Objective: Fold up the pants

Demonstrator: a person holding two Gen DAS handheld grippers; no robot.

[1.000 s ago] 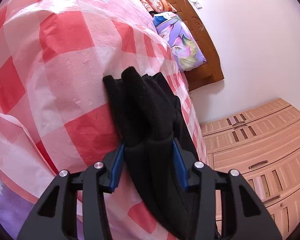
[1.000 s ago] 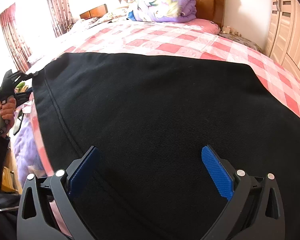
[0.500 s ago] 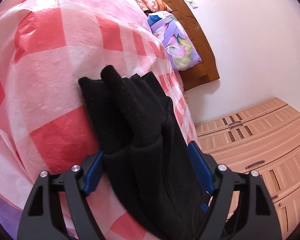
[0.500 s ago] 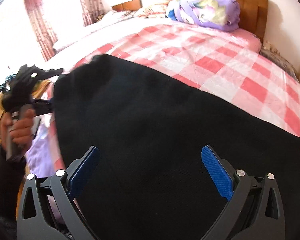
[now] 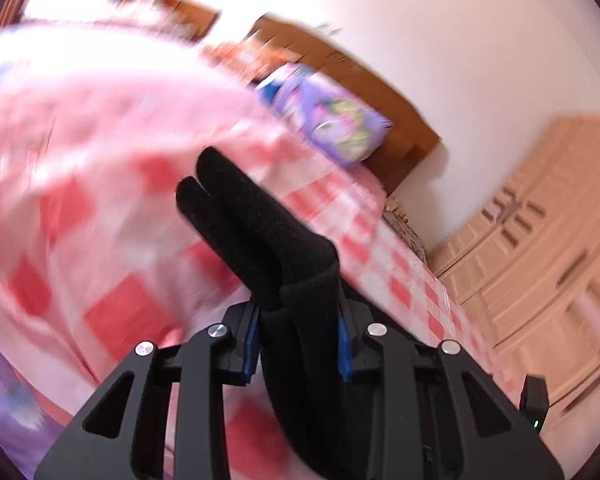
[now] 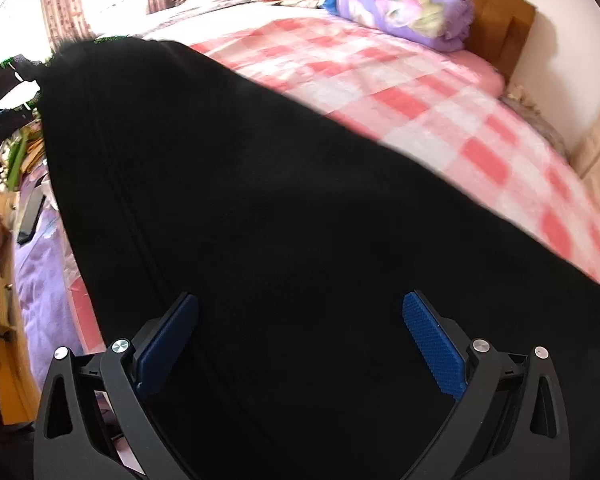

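The black pants [image 6: 284, 208] lie spread over the pink checked bed [image 6: 400, 92], with one end lifted at the upper left of the right wrist view. My left gripper [image 5: 298, 338] is shut on a bunched end of the pants [image 5: 260, 232], which sticks up past the blue pads and is held above the bed. My right gripper [image 6: 300, 336] is open, its blue pads [image 6: 432, 340] spread wide over the flat black cloth, holding nothing.
A purple floral rolled quilt [image 6: 404, 12] lies against the wooden headboard [image 6: 512, 32]. A wooden wardrobe [image 5: 540, 240] stands to the right of the bed. Curtains [image 6: 64, 8] and clutter [image 6: 20, 152] are at the left. The bed [image 5: 100, 160] fills the left wrist view.
My left gripper opened briefly, then closed on the pants' end and lifted it up over the bed, swinging fast. The right gripper stayed open over the cloth.
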